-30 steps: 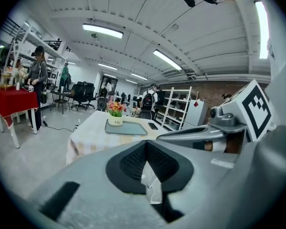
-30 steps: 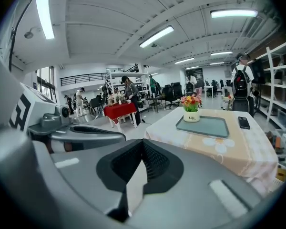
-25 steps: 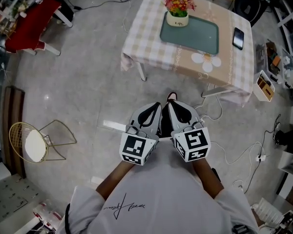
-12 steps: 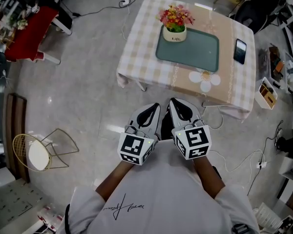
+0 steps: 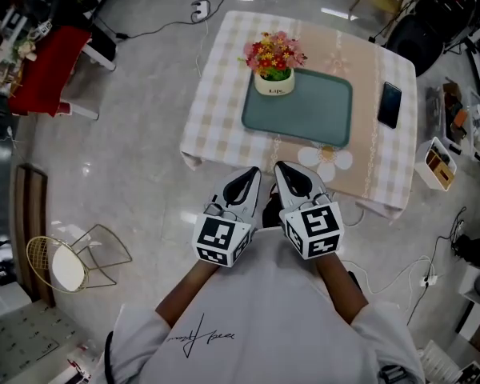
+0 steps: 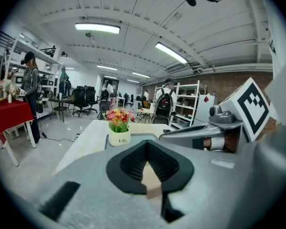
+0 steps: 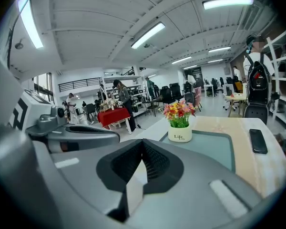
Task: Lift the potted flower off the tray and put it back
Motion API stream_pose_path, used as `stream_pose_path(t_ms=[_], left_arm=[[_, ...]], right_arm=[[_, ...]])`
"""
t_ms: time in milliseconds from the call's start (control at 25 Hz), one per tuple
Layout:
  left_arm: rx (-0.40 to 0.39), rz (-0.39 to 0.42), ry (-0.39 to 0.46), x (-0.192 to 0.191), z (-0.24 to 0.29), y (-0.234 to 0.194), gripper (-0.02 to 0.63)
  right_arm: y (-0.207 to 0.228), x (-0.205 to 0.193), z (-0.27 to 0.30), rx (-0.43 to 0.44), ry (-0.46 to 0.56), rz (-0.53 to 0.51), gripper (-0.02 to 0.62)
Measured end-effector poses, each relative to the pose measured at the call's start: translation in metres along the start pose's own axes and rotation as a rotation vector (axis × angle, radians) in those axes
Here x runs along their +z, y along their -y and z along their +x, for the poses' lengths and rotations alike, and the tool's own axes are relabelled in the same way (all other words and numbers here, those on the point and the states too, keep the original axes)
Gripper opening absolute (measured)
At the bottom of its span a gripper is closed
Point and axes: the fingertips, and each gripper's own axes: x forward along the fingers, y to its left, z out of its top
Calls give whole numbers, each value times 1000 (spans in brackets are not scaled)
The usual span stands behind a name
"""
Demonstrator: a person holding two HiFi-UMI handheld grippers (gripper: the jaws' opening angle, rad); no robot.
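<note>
The left hand-held gripper [image 5: 250, 174] and right hand-held gripper [image 5: 283, 169] are both clenched on nothing, side by side before the desk [image 5: 212, 94]. The flower [image 5: 274, 64] stands in the far left corner of the tray [image 5: 312, 114]. The left gripper view lacks the phone [image 5: 390, 104] and hides most of the tray. The desk is nearer than a second ago.
</note>
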Motion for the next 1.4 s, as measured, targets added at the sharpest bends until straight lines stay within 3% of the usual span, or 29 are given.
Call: stream_pose_path(t_ms=[400, 600, 880, 960, 1160, 1400], left_arm=[[39, 47, 6, 11, 71, -16, 0], [55, 27, 9, 12, 85, -23, 15], [64, 22, 1, 8, 98, -33, 31], [68, 20, -8, 6, 102, -39, 46], [75, 26, -18, 7, 114, -55, 52], [24, 7, -21, 7, 128, -57, 87]], right_arm=[[64, 20, 31, 32, 2, -35, 6], [80, 26, 35, 8, 38, -57, 6], [89, 22, 48, 41, 42, -65, 8], [93, 19, 52, 44, 31, -59, 60], [105, 19, 63, 45, 11, -62, 77], [120, 18, 82, 30, -13, -67, 89]])
